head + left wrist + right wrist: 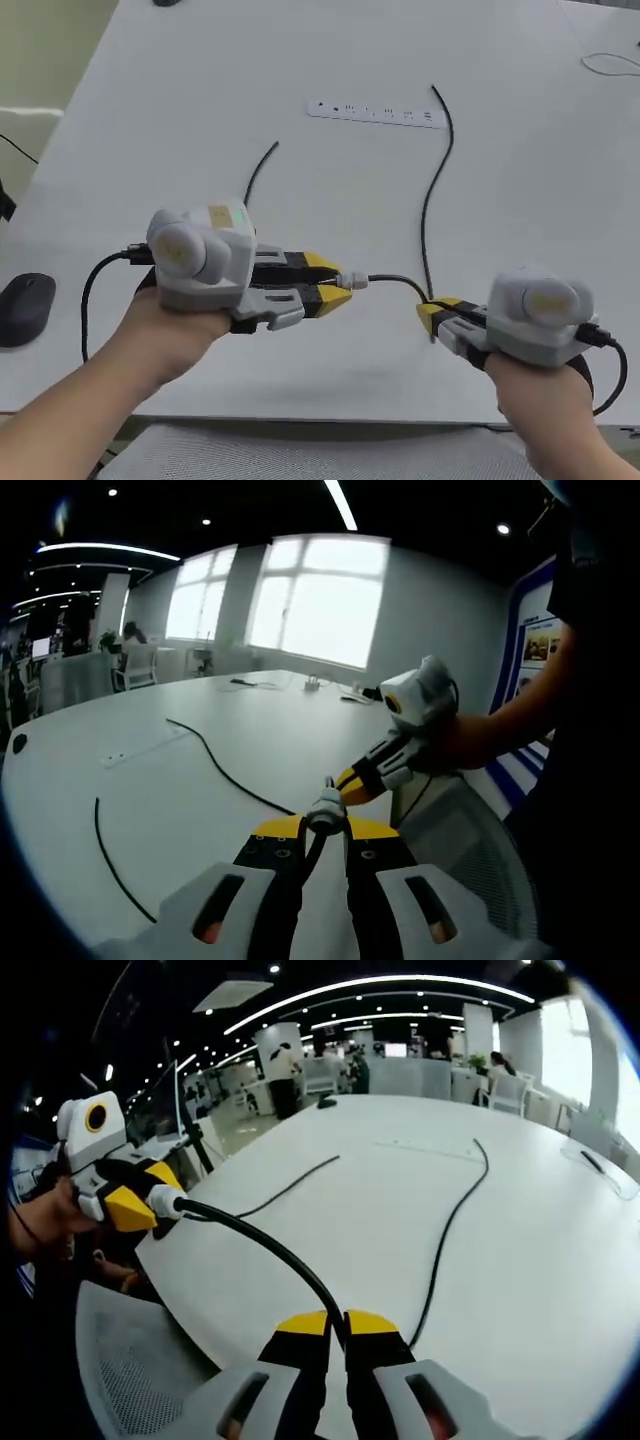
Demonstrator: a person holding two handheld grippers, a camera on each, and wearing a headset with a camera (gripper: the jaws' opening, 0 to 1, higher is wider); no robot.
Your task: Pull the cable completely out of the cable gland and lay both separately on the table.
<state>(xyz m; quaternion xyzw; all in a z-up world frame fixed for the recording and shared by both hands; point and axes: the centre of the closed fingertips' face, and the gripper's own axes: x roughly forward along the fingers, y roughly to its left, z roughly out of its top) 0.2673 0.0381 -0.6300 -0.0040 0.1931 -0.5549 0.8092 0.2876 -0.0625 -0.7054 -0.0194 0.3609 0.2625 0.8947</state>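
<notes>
- The cable gland (352, 281), a small white plastic fitting, is held above the near edge of the table (200, 80), between the two grippers and not resting on anything.
- The black cable (428, 210) is threaded through it. One side leaves the gland, bows across a short gap to the right gripper and runs away over the table. In the head view another black length lies on the table beyond the left gripper.
- The left gripper (340, 283) has its yellow-tipped jaws clamped on the gland. Its own view shows the gland (326, 810) pinched at the tips and the cable passing back between the jaws.
- The right gripper (432, 308) has its jaws closed on the cable (300, 1270), near the gland.
- Handling, as a judgement: the gland looks light, hard and smooth, so it should be gripped across its body rather than its thin end. The cable looks thin, limp and light, with a sheath that could slip.
- The gland's seal probably drags on the cable, so a hold close to the gland and a straight pull along its axis suit best.
- Further out, a white power strip (375, 112) lies across the table, and a dark mouse (25, 308) sits at its left edge.
</notes>
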